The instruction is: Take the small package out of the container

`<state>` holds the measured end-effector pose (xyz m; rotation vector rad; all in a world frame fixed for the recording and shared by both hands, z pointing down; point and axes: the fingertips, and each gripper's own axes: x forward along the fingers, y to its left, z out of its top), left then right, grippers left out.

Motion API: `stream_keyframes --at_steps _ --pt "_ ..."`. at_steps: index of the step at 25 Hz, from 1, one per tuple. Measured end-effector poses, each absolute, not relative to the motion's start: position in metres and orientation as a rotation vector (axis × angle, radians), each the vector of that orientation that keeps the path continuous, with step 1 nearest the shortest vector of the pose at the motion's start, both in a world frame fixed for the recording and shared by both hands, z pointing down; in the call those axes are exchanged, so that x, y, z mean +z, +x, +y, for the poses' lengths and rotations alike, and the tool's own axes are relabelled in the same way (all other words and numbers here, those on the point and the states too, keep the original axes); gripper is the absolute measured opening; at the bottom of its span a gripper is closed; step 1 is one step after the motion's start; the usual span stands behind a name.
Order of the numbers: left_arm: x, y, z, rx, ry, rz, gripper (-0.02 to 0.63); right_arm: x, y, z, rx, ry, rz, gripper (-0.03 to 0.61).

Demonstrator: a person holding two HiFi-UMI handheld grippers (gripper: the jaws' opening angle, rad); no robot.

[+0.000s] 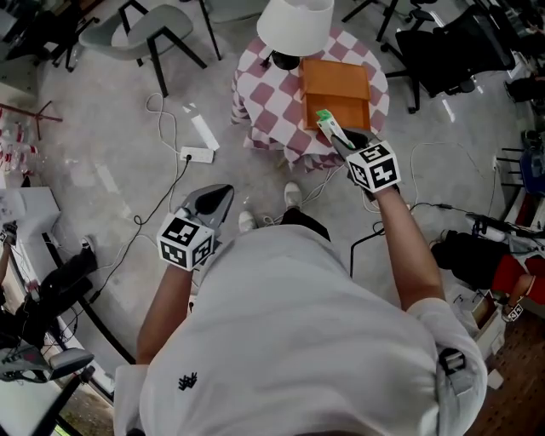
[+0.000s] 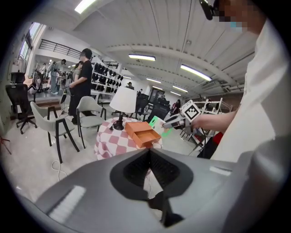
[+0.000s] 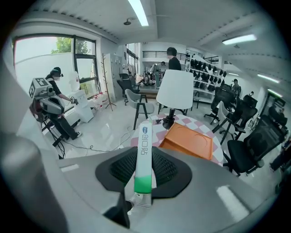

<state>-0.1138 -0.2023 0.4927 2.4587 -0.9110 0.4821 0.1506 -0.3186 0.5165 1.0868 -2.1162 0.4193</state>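
Trainee: Progress check, please. How far along is the extraction?

Technician: Judging from the layout, the removal is nearly complete. The right gripper point(image 1: 341, 140) is clamping the small package point(image 1: 329, 124), a flat white-and-green sachet. It is holding the package in the air at the near edge of the orange container point(image 1: 336, 85). The package is not resting inside the container. The container is sitting on the round checkered counter point(image 1: 264, 85), beside a white lamp point(image 1: 294, 25).

Trainee: Where is the package sitting relative to the jaws?

Technician: Both pads are pressing on its flat faces. One end is sitting deep between the jaws, and the rest is projecting forward past the fingertips, pointing toward the container.

Trainee: What is the left gripper point(image 1: 220, 197) doing?

Technician: It is hanging low over the floor, well apart from the counter. Its jaws are meeting at the tips and are gripping nothing.

Trainee: What is remaining?

Technician: In my estimate, only the carry-off is remaining: moving the package clear of the container rim and setting it down. The grip is looking centred, so a slip is appearing unlikely.
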Motion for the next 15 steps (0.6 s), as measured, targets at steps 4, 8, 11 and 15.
stream_keyframes --at_steps 4,8,11,15 --pt "0.498 -0.117 -0.190 0.484 2.473 -0.870 0.055 0.501 0.138 -0.285 0.422 1.102 -2.138 0.094" --pt "0.504 -0.119 -0.183 0.488 2.482 -0.842 0.055 0.493 0.126 -0.257 0.427 1.107 -2.158 0.094" --pt "0.505 -0.116 -0.182 0.477 2.489 -0.834 0.055 0.489 0.121 -0.244 0.430 1.111 -2.165 0.094" --pt "0.504 -0.114 -0.177 0.464 2.506 -0.816 0.055 0.484 0.114 -0.227 0.429 1.109 -2.171 0.094"
